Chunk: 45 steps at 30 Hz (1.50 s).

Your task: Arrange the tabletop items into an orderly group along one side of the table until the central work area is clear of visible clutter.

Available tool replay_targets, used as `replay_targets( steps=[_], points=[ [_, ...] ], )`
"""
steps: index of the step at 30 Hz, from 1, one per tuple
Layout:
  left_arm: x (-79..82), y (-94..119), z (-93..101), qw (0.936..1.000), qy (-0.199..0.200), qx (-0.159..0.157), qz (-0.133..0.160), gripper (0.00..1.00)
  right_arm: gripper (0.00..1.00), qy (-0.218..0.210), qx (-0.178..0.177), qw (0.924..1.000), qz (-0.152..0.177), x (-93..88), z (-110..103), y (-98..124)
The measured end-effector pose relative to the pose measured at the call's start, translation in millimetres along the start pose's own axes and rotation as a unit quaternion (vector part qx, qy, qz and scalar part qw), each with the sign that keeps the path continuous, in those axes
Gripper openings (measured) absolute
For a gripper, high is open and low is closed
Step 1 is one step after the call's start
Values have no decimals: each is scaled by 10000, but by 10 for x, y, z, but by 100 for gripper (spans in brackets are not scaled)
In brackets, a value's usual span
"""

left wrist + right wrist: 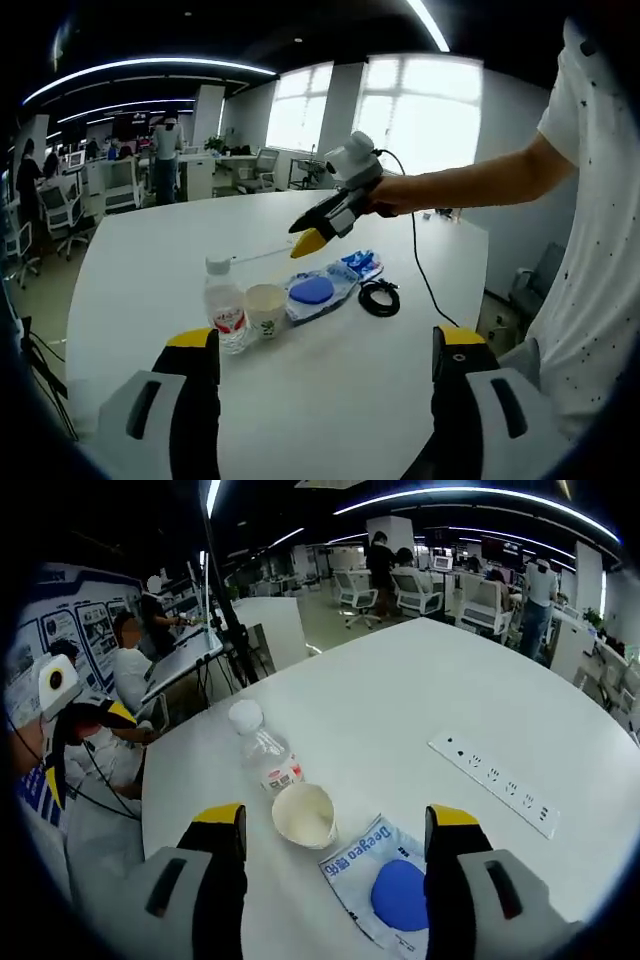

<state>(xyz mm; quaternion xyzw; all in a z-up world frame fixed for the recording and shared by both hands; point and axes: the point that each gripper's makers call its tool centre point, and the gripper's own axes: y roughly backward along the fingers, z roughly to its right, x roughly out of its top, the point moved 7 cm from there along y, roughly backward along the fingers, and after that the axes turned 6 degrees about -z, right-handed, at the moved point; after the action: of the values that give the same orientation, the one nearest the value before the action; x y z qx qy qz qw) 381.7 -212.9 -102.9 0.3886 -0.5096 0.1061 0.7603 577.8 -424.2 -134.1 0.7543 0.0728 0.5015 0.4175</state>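
In the left gripper view, we hold the left gripper [325, 375] low over the white table [150, 260], its jaws spread wide at the bottom of the frame with nothing between them. Ahead of them, left of centre, the items sit in a loose row: a water bottle [225, 308] upright, a paper cup [266, 308] just beside it to the right, then a clear packet [328, 286] with a blue round pad inside, lying flat with its long axis running up and to the right. A coiled black cable [380, 297] lies just right of the packet. The right gripper [308, 243] reaches in from the right of the frame and hovers above the packet; its yellow tips appear close together, empty.

In the right gripper view, we look down past the right gripper [335, 855], whose jaws stand apart and hold nothing. The paper cup [304, 814] sits between them, slightly left of centre; the packet [390, 885] lies at lower right, partly behind the right jaw; the water bottle [262, 748] stands just beyond the cup. A white power strip [495, 783] lies well apart at right, its length slanting down to the right. The left gripper [55, 745] shows at the far left edge.

We judge the right gripper nearer the cluster and better placed to start on cup or packet.
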Motion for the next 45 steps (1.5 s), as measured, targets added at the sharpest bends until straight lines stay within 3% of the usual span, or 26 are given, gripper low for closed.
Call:
replay_targets(
  steps=[21,29,45],
  points=[
    [71,-101,145,9997,-206,-66,-144,94,79,-421,-512,9950,751,-465,-13,955],
    [67,-152,198,9994,-240,-82,-253,94,79,-604,-696,9913,934,-761,-17,1317],
    [-40,-301,250,9982,-249,5,-544,93,83,-976,-1128,9829,1085,-1633,-74,1891]
  ],
)
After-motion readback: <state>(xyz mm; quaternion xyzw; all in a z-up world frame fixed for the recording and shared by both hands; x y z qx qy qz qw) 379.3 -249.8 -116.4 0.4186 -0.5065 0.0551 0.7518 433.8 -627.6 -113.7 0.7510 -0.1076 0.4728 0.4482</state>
